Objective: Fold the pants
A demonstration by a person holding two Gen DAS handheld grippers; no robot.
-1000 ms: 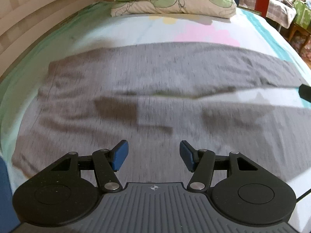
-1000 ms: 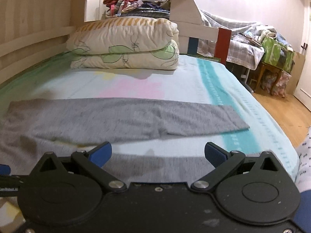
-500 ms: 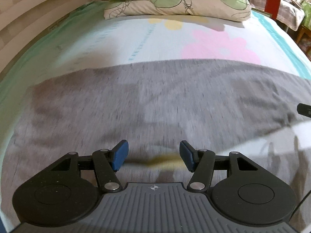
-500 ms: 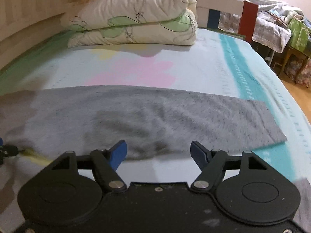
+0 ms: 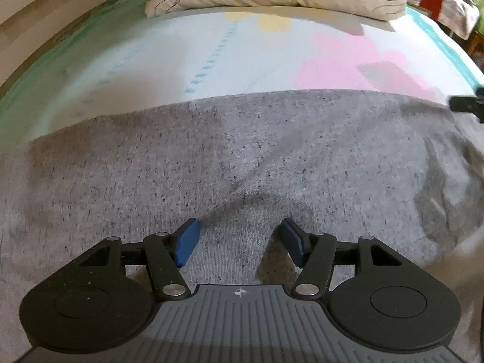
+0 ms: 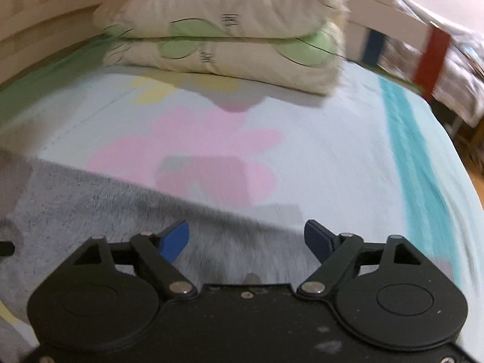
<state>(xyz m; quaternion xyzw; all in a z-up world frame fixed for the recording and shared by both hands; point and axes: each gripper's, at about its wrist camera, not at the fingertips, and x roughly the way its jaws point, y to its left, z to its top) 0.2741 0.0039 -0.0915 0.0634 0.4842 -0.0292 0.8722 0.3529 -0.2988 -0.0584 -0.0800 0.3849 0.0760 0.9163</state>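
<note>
Grey speckled pants [image 5: 242, 157] lie spread flat across the bed, filling the lower half of the left wrist view. My left gripper [image 5: 240, 237] hovers low over the cloth, open, its blue pads apart with only a small crease of fabric ahead of them. In the right wrist view the pants [image 6: 90, 211] run from the left edge to under my right gripper [image 6: 246, 240]. That gripper is open and its jaws are opening, with nothing pinched between the blue pads. A dark tip of the right gripper [image 5: 464, 104] shows at the right edge of the left wrist view.
The bed sheet [image 6: 302, 157] is pale with pink and yellow flowers and a teal stripe [image 6: 414, 151] on the right. A folded floral quilt [image 6: 224, 27] lies at the head. A wooden rail [image 5: 39, 27] runs along the left; furniture stands beyond the bed's right side.
Both grippers have moved forward over the pants toward the far edge and sunk lower. The right gripper's jaws narrowed, then widened again. The pants lie as before.
</note>
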